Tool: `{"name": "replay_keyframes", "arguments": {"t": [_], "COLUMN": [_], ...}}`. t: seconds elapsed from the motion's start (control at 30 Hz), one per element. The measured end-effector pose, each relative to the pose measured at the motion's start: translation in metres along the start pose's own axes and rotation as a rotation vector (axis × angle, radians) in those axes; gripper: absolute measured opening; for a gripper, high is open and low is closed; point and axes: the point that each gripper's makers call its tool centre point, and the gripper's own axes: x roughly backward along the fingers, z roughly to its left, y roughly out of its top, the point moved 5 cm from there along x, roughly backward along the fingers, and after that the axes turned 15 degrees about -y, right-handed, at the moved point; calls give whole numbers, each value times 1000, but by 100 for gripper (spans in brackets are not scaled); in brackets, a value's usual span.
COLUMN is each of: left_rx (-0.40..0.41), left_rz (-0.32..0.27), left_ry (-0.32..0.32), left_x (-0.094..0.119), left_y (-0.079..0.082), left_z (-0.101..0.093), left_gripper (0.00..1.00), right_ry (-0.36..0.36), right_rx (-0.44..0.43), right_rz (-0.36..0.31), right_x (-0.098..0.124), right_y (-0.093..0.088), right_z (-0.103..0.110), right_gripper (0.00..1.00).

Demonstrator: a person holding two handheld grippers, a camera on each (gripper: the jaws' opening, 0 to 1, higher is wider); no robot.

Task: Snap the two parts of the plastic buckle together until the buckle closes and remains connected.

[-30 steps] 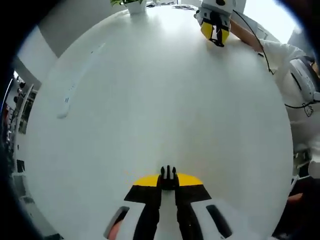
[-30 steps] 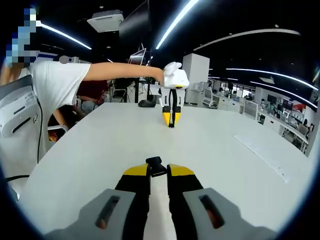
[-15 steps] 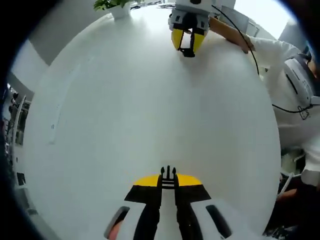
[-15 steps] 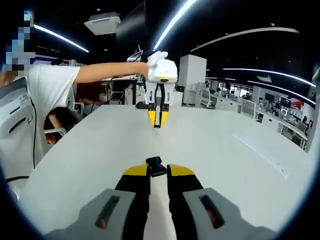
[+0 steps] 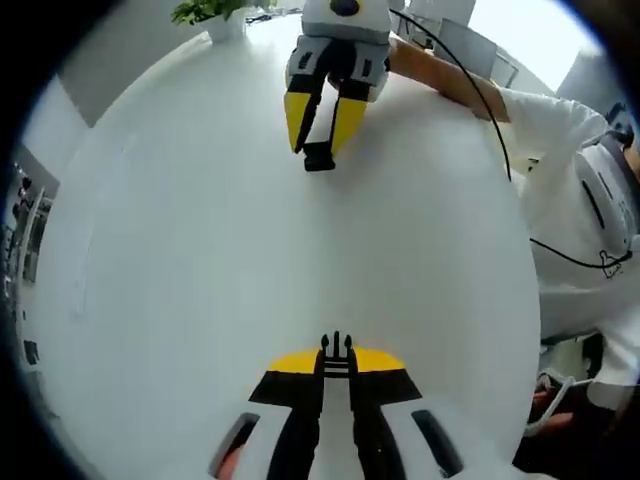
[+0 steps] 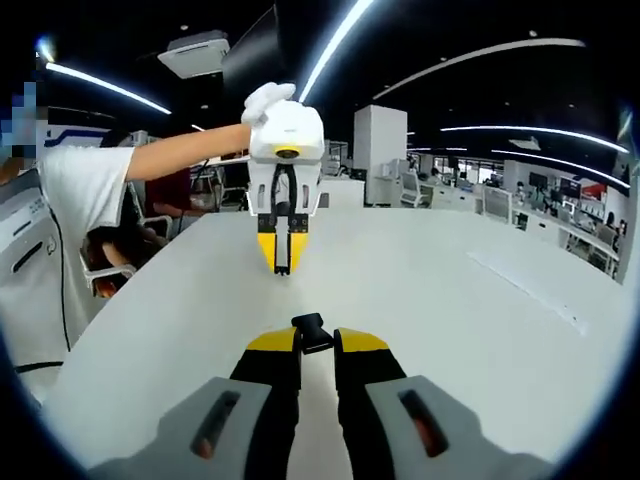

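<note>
Holding one black plastic buckle half each, both grippers hang over a smooth, matte white round table (image 5: pixel 200 230). L gripper (image 5: pixel 336 352), yellow-tipped w/ black inner faces on a white/grey body, is clenched on the pronged male buckle part (image 5: pixel 336 350), its three thin tines poking out past the tips. R gripper (image 6: pixel 316 338), same build, is clamped on the blocky female buckle part (image 6: pixel 314 330), a squat rectangular socket. In the left gripper view the R gripper (image 5: pixel 322 130) shows up top, socket part (image 5: pixel 319 158) at its tip, pointing down toward the prongs; parts well apart, not joined. In the right gripper view the L gripper (image 6: pixel 283 250) faces the camera, a person's bare arm (image 6: pixel 190 150) and white tee behind it. Potted green plant (image 5: pixel 215 12) at the table's far edge; thin black cable (image 5: pixel 480 90) runs along the person's arm; flat white sheet (image 6: pixel 525 290) lies on the table off to the side. Vs 0.5 s ago: each gripper looks larger and nearer in the other's view, so the gap between halves has narrowed; grips unchanged.
</note>
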Motion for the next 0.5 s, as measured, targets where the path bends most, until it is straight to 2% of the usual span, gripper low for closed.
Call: {"name": "replay_keyframes", "arguments": {"t": [0.07,0.23,0.37,0.5], "left_rx": [17,-1,-27,-26], "left_rz": [-6,13,9,9], "left_ry": [0,7,9,16], "left_x": [-3,-16,-17,-22], "left_y": [6,17,30,32], "left_z": [-1,-4,-4,-9], "left_gripper": [9,9,9,9], "right_ry": [18,50,55,54], "right_rx": [27,69,79,79], "right_rz": [18,94,107,98], "right_x": [-1,-8,-10,-9], "right_y": [-2,-14,-17,-14], "right_z": [5,14,17,17], "right_gripper": [13,13,13,13]}}
